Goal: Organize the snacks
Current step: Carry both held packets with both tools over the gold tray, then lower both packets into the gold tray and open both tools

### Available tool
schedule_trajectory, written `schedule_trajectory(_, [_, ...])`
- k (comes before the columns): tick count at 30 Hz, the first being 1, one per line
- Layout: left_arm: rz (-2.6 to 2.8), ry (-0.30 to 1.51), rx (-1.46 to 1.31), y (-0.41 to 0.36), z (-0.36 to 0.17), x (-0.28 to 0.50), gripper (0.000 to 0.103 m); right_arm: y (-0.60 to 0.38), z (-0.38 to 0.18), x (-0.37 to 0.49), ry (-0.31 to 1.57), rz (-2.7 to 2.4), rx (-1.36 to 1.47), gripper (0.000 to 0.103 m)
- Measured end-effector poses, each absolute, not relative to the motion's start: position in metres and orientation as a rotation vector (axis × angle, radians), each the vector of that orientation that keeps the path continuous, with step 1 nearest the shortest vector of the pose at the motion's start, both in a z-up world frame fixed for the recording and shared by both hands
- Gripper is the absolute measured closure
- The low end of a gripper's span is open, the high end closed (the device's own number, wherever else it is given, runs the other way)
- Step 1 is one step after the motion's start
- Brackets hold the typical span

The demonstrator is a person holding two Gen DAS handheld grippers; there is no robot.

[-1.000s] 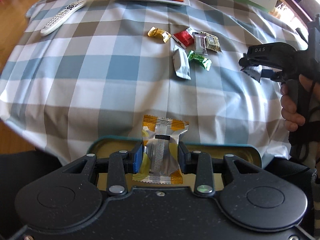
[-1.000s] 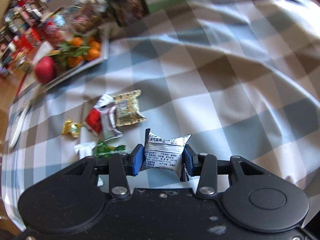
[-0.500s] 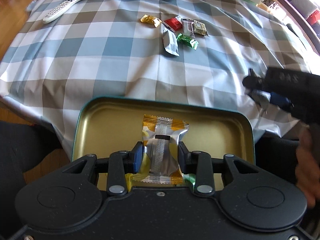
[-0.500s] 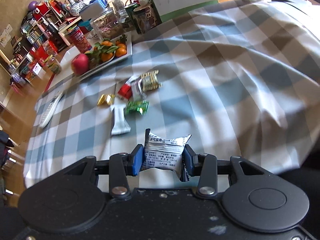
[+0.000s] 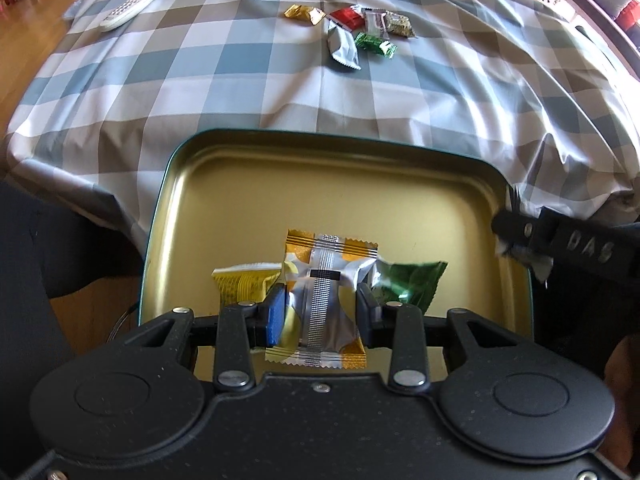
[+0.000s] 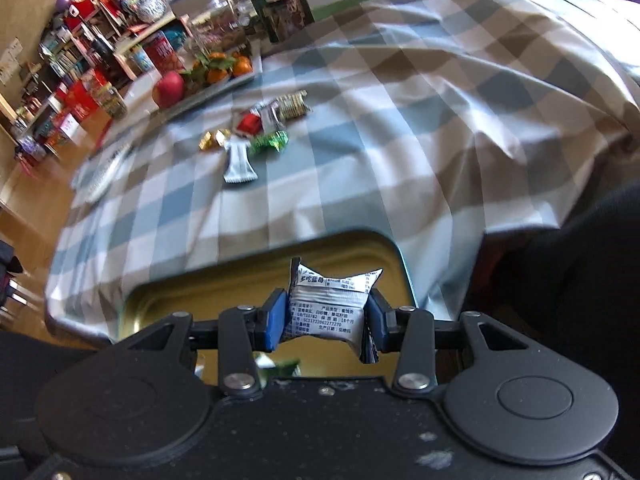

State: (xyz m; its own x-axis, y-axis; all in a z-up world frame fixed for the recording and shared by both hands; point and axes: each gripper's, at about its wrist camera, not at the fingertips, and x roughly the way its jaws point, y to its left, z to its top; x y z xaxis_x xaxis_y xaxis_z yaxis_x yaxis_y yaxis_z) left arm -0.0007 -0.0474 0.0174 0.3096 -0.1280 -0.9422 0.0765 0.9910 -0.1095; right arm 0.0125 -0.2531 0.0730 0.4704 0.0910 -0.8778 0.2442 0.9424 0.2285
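Nearest, over the tin (image 5: 320,184): left gripper (image 5: 320,312), jaws clamped on a yellow-silver packet (image 5: 324,300); right gripper (image 6: 326,316), jaws clamped on a white packet (image 6: 328,304), at the tin's right edge
Tin floor: yellow packet (image 5: 240,284), green packet (image 5: 408,284), already stowed; judged two in, two about to drop
Farther, on the counter (image 5: 240,80): six loose snacks (image 5: 352,32) left to collect, well apart from the tin
Beyond: remote (image 5: 136,2), fruit tray (image 6: 224,80), not part of the job

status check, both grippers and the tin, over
Left gripper shut on yellow-silver snack packet over the gold tin. Right gripper shut on white packet at tin's edge. Two packets already in; nothing blocking.
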Motion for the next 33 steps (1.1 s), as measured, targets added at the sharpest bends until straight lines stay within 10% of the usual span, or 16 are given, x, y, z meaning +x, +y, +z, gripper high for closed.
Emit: schedule_trajectory(33, [-0.132, 1.291, -0.085, -0.040, 0.012, -0.010, 0.055, -0.246, 0.045, -0.013, 1.266, -0.107, 0.370, 0.049])
